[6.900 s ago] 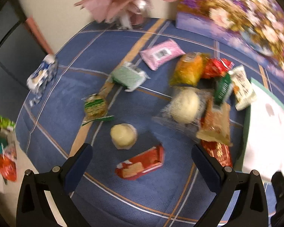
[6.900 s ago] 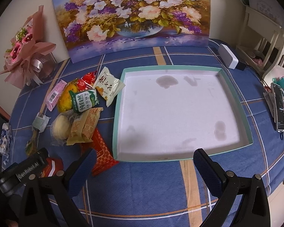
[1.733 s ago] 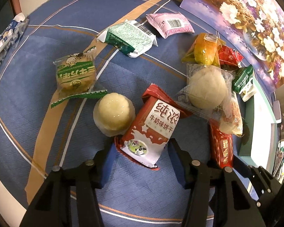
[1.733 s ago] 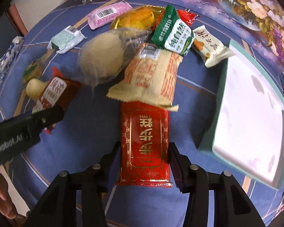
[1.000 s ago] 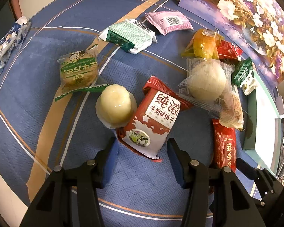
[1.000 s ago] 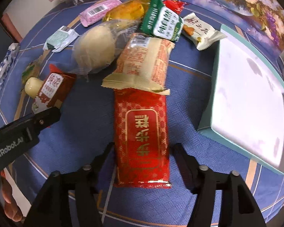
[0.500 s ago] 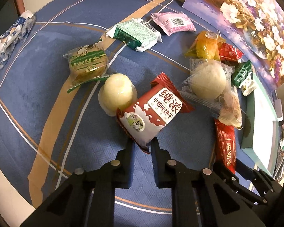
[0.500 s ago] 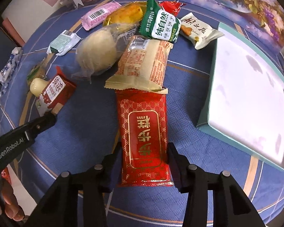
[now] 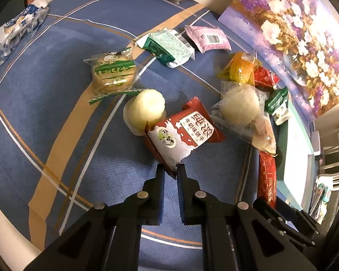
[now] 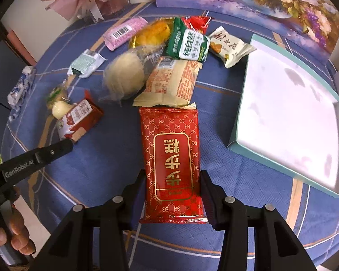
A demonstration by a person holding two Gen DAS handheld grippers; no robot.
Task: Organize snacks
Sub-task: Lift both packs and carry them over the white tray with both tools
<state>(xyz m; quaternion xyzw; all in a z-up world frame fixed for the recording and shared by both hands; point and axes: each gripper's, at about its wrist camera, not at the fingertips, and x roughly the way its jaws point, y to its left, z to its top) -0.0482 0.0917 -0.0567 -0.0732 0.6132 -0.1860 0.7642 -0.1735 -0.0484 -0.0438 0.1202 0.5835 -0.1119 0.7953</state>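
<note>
- Contact at the left gripper [image 9: 170, 172] is seen best in the left wrist view: its jaws are pressed nearly together, pinching the lower corner of the red-and-white biscuit packet [image 9: 183, 134], which is tilted up at frame centre against the round pale cake [image 9: 144, 110].
- The left jaws have just been closing, with that packet corner between them.
- The same pinch is shown in the right wrist view only small and from the side, at the left edge, along with fingers of the hand [image 10: 10, 234] behind that tool.
- The right gripper [image 10: 173, 186] is seen clearly only in the right wrist view: its fingers are clamped on the two long sides of the long red packet [image 10: 171, 155], at lower centre.
- In the left wrist view just a strip of that red packet is visible at the lower right.
- The teal-rimmed white tray [image 10: 241, 110] is laid out in full at the right of the right wrist view, empty; in the left view only a sliver is seen.
- The blue-and-white wrapper [image 9: 18, 30] at the upper left is shown sharply only in the left view.
</note>
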